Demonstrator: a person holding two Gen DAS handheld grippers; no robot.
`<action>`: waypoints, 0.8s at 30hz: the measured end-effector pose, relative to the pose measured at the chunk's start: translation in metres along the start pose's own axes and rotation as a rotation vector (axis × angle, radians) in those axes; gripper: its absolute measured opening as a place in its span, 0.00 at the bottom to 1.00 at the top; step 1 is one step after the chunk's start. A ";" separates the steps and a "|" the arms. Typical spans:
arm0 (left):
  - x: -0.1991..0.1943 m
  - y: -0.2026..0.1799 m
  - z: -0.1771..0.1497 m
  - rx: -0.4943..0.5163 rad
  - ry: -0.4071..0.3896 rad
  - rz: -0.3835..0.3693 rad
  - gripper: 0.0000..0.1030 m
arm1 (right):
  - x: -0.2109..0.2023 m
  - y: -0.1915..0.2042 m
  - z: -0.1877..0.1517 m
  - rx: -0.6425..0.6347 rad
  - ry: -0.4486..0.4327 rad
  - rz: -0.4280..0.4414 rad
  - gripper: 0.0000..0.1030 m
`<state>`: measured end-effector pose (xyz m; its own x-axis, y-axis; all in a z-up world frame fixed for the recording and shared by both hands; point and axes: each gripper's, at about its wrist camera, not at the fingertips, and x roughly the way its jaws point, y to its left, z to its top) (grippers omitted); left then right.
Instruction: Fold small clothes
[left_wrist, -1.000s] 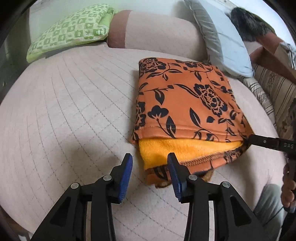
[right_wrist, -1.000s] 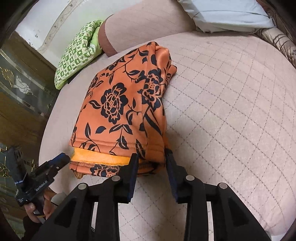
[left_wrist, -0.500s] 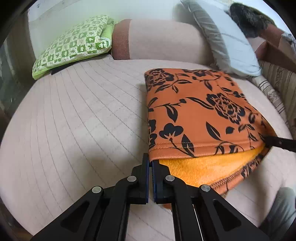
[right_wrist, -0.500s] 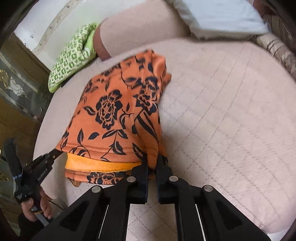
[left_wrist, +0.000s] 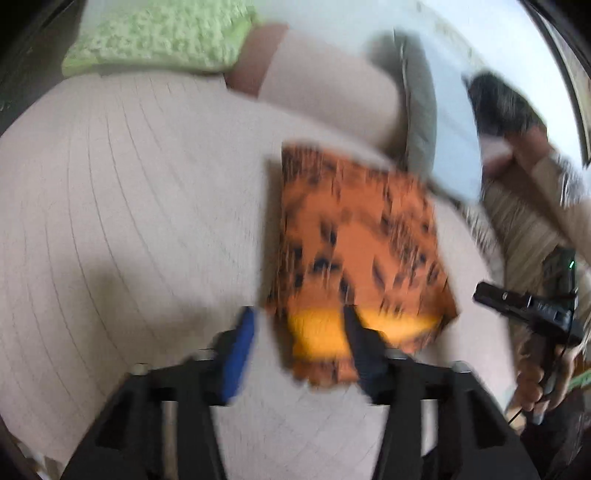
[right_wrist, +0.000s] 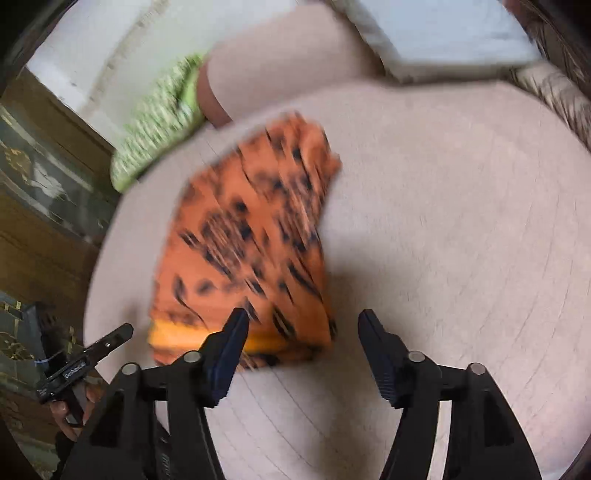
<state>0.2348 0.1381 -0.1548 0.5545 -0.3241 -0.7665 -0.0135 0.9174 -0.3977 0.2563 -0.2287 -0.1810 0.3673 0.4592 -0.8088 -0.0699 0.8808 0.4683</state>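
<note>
The folded orange floral garment (left_wrist: 354, 240) lies on the quilted pink bed (left_wrist: 129, 221), its yellow fleece lining showing at the near edge. The left hand-held gripper (left_wrist: 295, 328) and the right hand-held gripper (right_wrist: 303, 332) have both just spread their jaws and hover at that near edge, gripping nothing. A green checked pillow (left_wrist: 159, 37) sits at the head of the bed.

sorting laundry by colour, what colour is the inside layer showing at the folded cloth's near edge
Bright yellow-orange lining, under the orange black-flowered outer cloth; left wrist view shows it best.
</note>
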 end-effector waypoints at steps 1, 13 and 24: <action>0.001 0.001 0.012 -0.009 -0.010 -0.004 0.55 | -0.002 0.000 0.011 0.001 -0.010 0.024 0.63; 0.179 0.045 0.164 -0.312 0.163 -0.064 0.55 | 0.132 -0.018 0.150 0.170 0.156 0.074 0.48; 0.196 0.050 0.157 -0.275 0.124 -0.106 0.18 | 0.136 -0.034 0.155 0.158 0.157 0.099 0.16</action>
<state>0.4733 0.1566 -0.2454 0.4593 -0.4554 -0.7626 -0.1950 0.7859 -0.5868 0.4521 -0.2143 -0.2515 0.2163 0.5657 -0.7957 0.0524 0.8071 0.5881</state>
